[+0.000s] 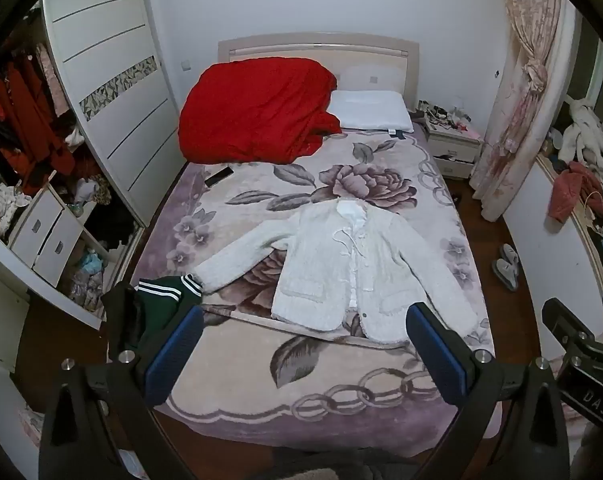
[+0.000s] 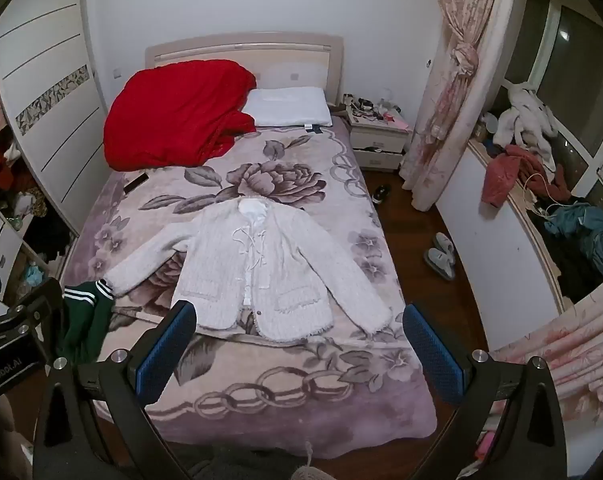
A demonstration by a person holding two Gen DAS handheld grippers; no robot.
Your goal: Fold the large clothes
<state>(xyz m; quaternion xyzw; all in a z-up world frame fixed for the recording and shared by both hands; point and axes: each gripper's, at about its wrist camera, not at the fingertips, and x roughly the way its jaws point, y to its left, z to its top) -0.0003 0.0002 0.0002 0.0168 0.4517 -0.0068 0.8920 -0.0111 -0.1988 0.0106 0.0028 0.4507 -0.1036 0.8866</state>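
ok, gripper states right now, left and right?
Left gripper: open, holding nothing.
Right gripper: open, holding nothing.

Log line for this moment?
left gripper open | right gripper open | white jacket flat on bed, unfolded, untouched

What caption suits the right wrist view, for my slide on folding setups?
Open right gripper above a white jacket spread flat on a floral bedspread.
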